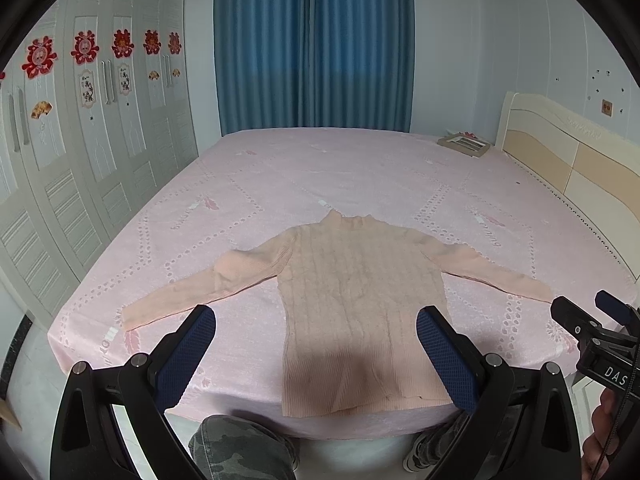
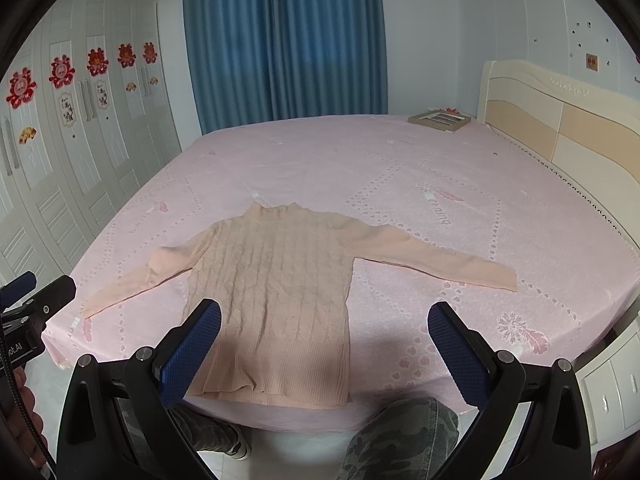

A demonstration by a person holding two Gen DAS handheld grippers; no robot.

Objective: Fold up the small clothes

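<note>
Pink sweater spread flat on the bed, both of our grippers held over its near edge with nothing in them.

Taking the sweater [image 1: 356,304] as our landmark and reading left to right: the white wardrobe [image 1: 80,168] with red paper cut-outs stands far to its left, off the bed [image 1: 320,168]; our left gripper [image 1: 316,354] hovers over its hem with the blue pads [image 1: 188,356] spread wide apart and touching no cloth; the sweater itself lies front up near the foot-side edge, collar pointing away from us and both sleeves stretched out sideways (the left one slightly bent at the elbow); our right gripper [image 2: 324,350] hangs over the hem too, likewise parted and empty; beyond its right sleeve, well apart, a picture frame [image 2: 439,120] rests by the headboard [image 2: 560,120].
</note>
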